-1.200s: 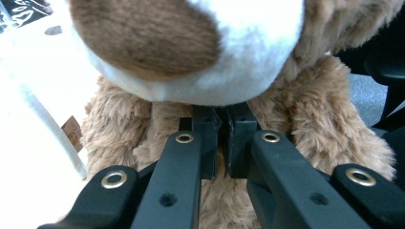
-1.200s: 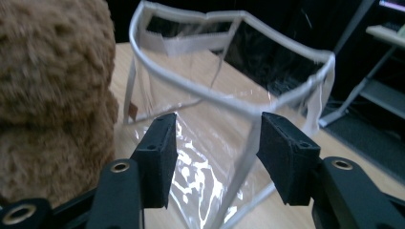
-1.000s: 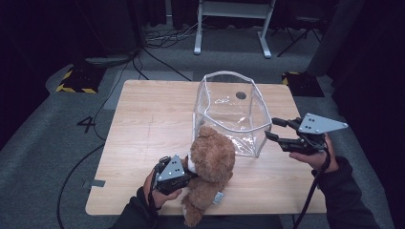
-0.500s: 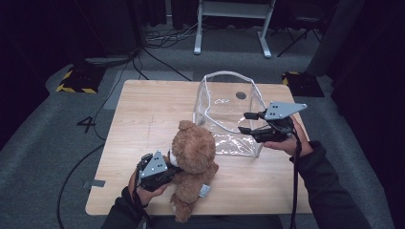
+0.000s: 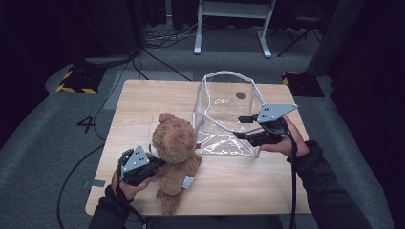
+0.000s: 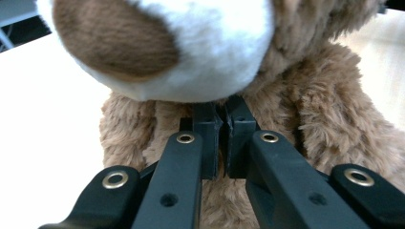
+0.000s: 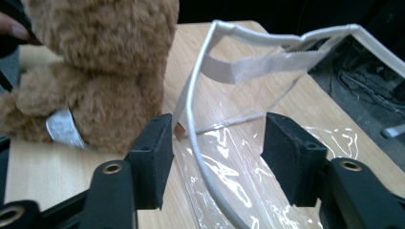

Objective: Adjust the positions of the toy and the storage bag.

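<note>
A brown teddy bear (image 5: 174, 143) sits upright on the wooden table (image 5: 143, 95), left of a clear plastic bag (image 5: 224, 109) with a white rim. My left gripper (image 5: 157, 163) is at the bear's left side. In the left gripper view it (image 6: 222, 143) is shut on the fur of the teddy bear (image 6: 334, 119), just under the white muzzle. My right gripper (image 5: 239, 127) is open at the bag's near right corner. In the right gripper view it (image 7: 215, 152) straddles the bag's white corded rim (image 7: 193, 124), with the bear (image 7: 95, 71) behind to the left.
A small dark round spot (image 5: 241, 95) lies on the table behind the bag. Beyond the far edge are a white stand's legs (image 5: 231, 28), floor cables (image 5: 157, 57) and yellow-black striped pads (image 5: 76, 81). The bag's flattened front panel (image 5: 224, 143) lies on the table.
My left gripper has carried the bear to the left, away from the bag. My right gripper has moved left, up to the bag's rim.
</note>
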Demonstrator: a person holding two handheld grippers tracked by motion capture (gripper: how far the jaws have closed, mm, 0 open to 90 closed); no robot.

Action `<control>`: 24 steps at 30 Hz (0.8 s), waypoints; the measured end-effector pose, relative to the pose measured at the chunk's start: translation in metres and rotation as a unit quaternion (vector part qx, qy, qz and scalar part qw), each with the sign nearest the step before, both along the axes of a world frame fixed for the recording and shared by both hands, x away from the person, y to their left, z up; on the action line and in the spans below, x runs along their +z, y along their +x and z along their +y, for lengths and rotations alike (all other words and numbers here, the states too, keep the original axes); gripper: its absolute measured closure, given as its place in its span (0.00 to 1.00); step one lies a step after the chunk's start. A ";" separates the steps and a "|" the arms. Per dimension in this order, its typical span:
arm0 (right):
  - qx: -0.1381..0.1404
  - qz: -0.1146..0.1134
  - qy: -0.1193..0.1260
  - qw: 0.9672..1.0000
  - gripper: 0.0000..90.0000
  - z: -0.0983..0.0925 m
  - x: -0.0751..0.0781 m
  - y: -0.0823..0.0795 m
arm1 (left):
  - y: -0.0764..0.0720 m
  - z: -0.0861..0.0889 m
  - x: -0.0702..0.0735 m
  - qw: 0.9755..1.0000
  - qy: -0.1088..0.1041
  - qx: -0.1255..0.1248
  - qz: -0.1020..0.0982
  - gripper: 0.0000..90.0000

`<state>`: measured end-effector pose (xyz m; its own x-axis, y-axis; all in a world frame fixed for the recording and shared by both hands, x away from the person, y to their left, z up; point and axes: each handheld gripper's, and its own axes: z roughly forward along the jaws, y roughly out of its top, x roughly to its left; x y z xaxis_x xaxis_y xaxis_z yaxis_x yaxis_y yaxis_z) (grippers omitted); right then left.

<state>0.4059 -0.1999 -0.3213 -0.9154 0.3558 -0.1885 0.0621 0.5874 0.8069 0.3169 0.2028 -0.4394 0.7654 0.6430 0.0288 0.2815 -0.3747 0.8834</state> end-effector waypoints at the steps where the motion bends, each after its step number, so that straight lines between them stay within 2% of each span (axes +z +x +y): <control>1: 0.000 0.001 -0.002 1.000 0.55 0.000 -0.001 0.001 | 0.001 0.002 -0.001 1.000 -0.002 0.002 0.001 0.96; 5: 0.000 -0.001 -0.022 1.000 0.67 0.003 -0.005 0.004 | 0.009 0.008 -0.002 1.000 0.001 0.009 0.003 0.96; 7: 0.004 -0.003 -0.029 1.000 0.78 0.005 -0.006 0.003 | 0.012 0.010 -0.002 1.000 0.004 0.012 0.003 0.96; 10: 0.016 -0.008 -0.046 0.999 0.91 0.006 -0.008 0.002 | 0.018 0.014 -0.005 1.000 -0.006 0.017 0.008 0.96; 12: 0.021 -0.007 -0.047 0.999 0.96 0.005 -0.008 0.002 | 0.021 0.016 -0.006 1.000 -0.009 0.018 0.011 0.96; 16: 0.037 -0.007 -0.051 0.998 0.97 0.004 -0.009 0.000 | 0.027 0.016 -0.007 1.000 -0.015 0.017 0.011 0.96; 24: 0.043 -0.009 -0.054 0.998 0.97 0.001 -0.011 -0.006 | 0.033 0.017 -0.009 1.000 -0.019 0.019 0.011 0.96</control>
<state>0.4001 -0.1990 -0.3320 -0.9374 0.2538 -0.2386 -0.0060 0.6731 0.7396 0.3495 0.2200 -0.4485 0.7407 0.6717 -0.0140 0.3151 -0.3289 0.8902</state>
